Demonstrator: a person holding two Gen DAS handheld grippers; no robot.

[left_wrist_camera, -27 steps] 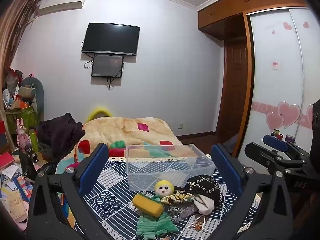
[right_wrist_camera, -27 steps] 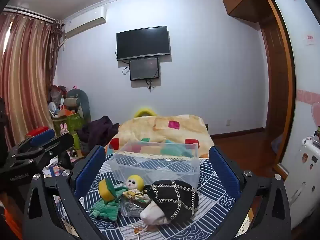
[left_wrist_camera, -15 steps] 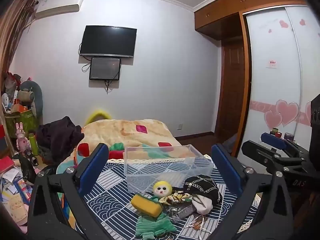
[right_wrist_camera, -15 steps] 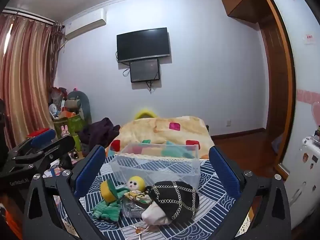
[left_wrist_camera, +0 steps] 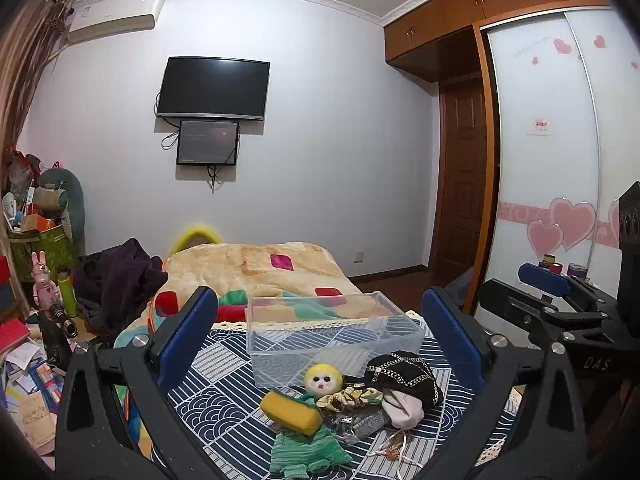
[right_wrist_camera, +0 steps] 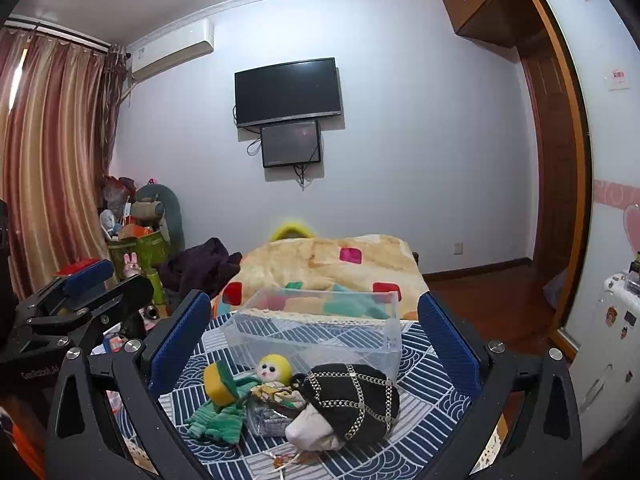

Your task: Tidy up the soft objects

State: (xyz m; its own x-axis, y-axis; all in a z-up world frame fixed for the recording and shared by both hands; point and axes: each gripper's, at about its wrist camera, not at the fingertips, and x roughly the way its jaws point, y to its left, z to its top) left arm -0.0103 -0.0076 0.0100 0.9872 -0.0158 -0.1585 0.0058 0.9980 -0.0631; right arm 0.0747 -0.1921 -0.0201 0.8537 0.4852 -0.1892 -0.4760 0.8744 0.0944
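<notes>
A clear plastic box (left_wrist_camera: 328,332) stands empty on a blue patterned cloth (left_wrist_camera: 216,412). In front of it lie a yellow-headed doll (left_wrist_camera: 322,378), a yellow sponge (left_wrist_camera: 290,412), a green knitted piece (left_wrist_camera: 306,454), a patterned scrunchie (left_wrist_camera: 350,396), a black chain-trimmed hat (left_wrist_camera: 404,376) over white fabric (left_wrist_camera: 402,410), and a clear packet (left_wrist_camera: 356,424). My left gripper (left_wrist_camera: 320,344) is open and empty, held back from the pile. My right gripper (right_wrist_camera: 314,344) is open and empty; the box (right_wrist_camera: 316,332), doll (right_wrist_camera: 274,368) and hat (right_wrist_camera: 352,400) lie between its fingers' sightlines.
A bed with a beige patchwork blanket (left_wrist_camera: 256,272) lies behind the box. Dark clothes (left_wrist_camera: 116,280) and cluttered shelves (left_wrist_camera: 36,264) are at the left. A wardrobe with heart stickers (left_wrist_camera: 560,200) stands at the right. The right gripper shows in the left view (left_wrist_camera: 560,308).
Both cameras have tilted down a little, so the pile sits slightly higher in view. Nothing on the cloth has moved. Both grippers stay open.
</notes>
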